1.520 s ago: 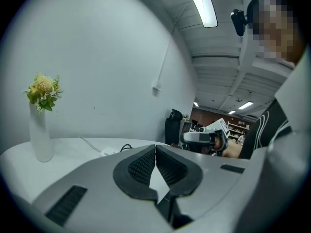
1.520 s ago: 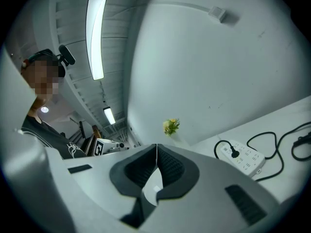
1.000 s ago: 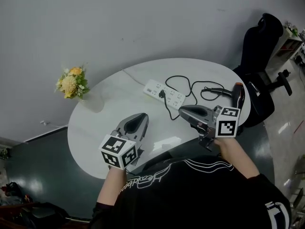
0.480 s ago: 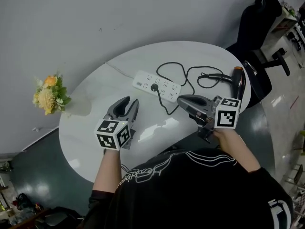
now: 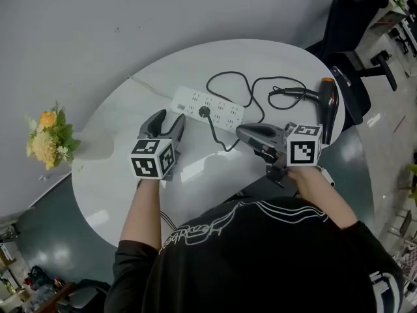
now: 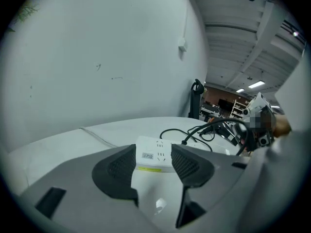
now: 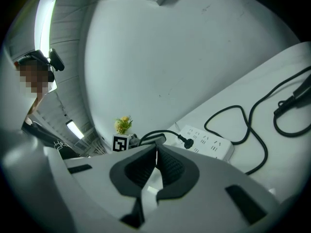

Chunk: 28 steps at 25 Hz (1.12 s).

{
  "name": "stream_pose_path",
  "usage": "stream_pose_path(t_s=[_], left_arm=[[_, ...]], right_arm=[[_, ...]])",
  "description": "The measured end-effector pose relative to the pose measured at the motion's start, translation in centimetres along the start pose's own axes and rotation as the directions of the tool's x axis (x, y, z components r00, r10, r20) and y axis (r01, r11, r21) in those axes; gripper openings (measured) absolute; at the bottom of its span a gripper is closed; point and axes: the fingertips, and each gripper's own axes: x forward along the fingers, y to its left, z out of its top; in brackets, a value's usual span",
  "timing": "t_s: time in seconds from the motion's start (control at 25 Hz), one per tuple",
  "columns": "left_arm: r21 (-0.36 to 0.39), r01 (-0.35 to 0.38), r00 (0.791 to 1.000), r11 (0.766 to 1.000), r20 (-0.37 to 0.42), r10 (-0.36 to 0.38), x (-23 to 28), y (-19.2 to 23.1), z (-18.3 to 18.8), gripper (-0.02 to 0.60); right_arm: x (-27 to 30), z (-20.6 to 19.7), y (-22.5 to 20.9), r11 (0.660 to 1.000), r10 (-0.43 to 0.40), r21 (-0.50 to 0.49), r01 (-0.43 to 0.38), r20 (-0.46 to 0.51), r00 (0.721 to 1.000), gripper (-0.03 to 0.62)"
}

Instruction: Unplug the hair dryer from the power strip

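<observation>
Left hand-held gripper (image 5: 164,117) was released, its jaws having just been opening wide, with nothing pinched. The white power strip (image 5: 207,107) lay just ahead at its 1 o'clock, and the strip's end showed through the gap (pads not touching it). Right hand-held gripper (image 5: 242,133) was clenched on nothing, near the strip's 4 o'clock side. Black plug (image 5: 204,112) sat in a socket mid-strip. Its cord (image 5: 241,83) looped over to the hair dryer (image 5: 329,103), which lay at 2 o'clock on the round white surface (image 5: 215,171), near the edge. Flowers (image 5: 45,139) stood at the surface's 9 o'clock.
</observation>
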Motion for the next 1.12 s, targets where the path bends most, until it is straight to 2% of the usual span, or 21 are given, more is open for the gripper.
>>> stream_pose_path(t_s=[0.32,0.52,0.64,1.12], left_arm=[[0.024,0.019,0.997,1.0,-0.07,-0.017,3.5,1.0,-1.4,0.207],[0.14,0.004,0.994,0.99,-0.107,0.012,4.5,1.0,-2.3,0.207],[0.188,-0.005,0.994,0.982,-0.103,0.025,4.7,1.0,-2.4,0.199],[0.201,-0.015,0.997,0.979,-0.072,0.03,4.7,1.1,-2.6,0.198]], right_arm=[[0.7,-0.6,-2.0,0.999,-0.035,0.016,0.035,-0.03,0.999,-0.003],[1.4,-0.5,-2.9,0.999,-0.047,-0.002,0.047,-0.055,0.997,-0.003],[1.8,-0.3,-3.2,0.999,-0.045,-0.007,0.045,-0.065,0.997,-0.003],[4.2,-0.2,-4.4,0.995,-0.054,-0.086,0.045,-0.105,0.993,-0.002]])
